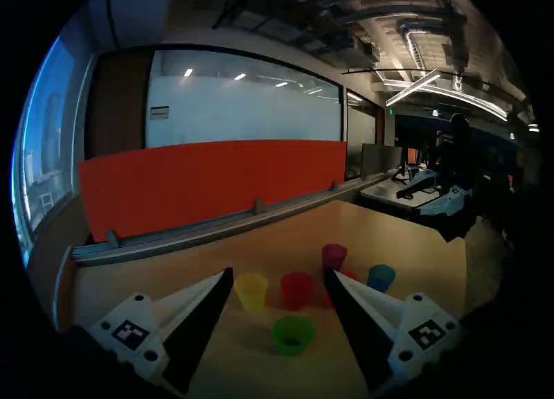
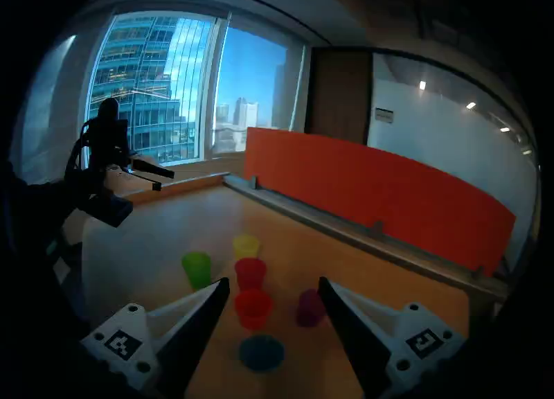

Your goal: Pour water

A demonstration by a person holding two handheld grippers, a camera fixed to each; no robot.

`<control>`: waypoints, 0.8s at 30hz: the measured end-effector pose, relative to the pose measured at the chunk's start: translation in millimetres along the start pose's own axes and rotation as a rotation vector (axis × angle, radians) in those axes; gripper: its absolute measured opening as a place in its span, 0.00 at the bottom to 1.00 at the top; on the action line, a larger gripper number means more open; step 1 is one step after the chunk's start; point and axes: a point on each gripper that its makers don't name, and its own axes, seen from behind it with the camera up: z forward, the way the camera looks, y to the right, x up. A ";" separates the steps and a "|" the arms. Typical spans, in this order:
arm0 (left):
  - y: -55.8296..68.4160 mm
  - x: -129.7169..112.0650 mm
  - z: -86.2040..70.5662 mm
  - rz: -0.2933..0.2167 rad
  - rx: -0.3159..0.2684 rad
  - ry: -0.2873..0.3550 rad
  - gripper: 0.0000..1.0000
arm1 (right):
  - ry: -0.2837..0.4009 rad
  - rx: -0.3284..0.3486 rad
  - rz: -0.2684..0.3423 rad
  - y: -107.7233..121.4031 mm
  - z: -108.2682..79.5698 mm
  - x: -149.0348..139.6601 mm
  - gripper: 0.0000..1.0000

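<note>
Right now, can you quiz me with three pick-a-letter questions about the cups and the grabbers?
1. Which cup sits closest in front of the right gripper? A green. B blue. C yellow.
2. How many cups stand on the table? A four. B six. C eight.
3. How is the left gripper? A open. B shut on a cup. C shut on nothing.

Answers:
1 B: the blue cup lies lowest, between its fingers.
2 B: blue, yellow, green, purple, one red, another red.
3 A: its fingers stand wide apart, holding nothing.
</note>
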 end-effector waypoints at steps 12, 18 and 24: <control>2.6 -33.6 14.6 0.020 -0.027 -0.067 0.97 | -0.070 0.037 0.008 -6.4 9.4 -38.3 0.99; 6.0 -48.0 22.3 0.029 -0.041 -0.091 0.97 | -0.110 0.048 0.007 -8.7 17.7 -60.8 0.99; 11.2 -69.2 30.6 0.039 -0.058 -0.129 0.97 | -0.147 0.055 0.006 -9.5 24.3 -82.3 0.99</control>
